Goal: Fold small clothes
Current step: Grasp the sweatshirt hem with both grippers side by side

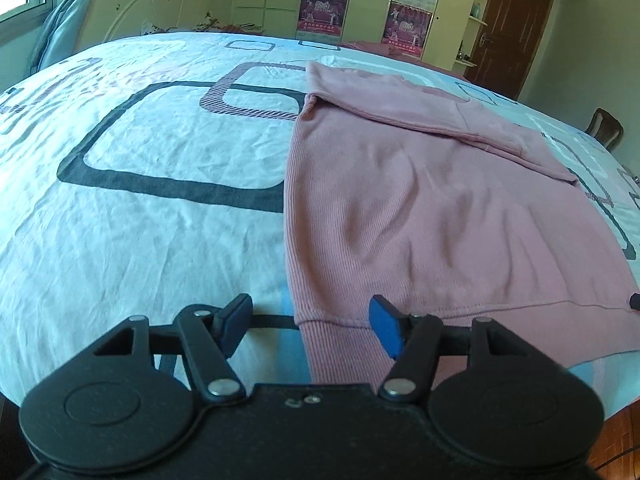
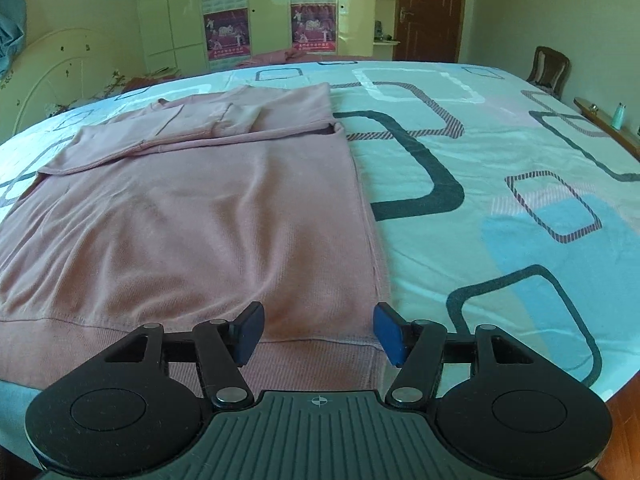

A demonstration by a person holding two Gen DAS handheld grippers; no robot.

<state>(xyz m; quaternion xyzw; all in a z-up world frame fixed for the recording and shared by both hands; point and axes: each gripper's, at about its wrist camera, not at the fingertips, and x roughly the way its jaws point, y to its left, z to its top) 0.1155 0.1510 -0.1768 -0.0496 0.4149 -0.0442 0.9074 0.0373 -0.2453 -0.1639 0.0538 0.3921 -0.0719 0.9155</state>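
A pink ribbed sweater (image 1: 420, 216) lies flat on the bed, both sleeves folded across its upper part; it also shows in the right wrist view (image 2: 192, 216). My left gripper (image 1: 310, 330) is open, its blue pads either side of the hem's near left corner (image 1: 332, 344), just above it. My right gripper (image 2: 318, 334) is open over the hem's near right corner (image 2: 344, 352). Neither holds cloth.
The bed has a pale blue sheet (image 1: 132, 224) with dark rounded-square patterns, also in the right wrist view (image 2: 500, 200). Wardrobes with posters (image 2: 264, 12) and a brown door (image 2: 430, 8) stand beyond. A wooden chair (image 2: 548, 68) and a headboard ledge (image 2: 604, 124) lie at right.
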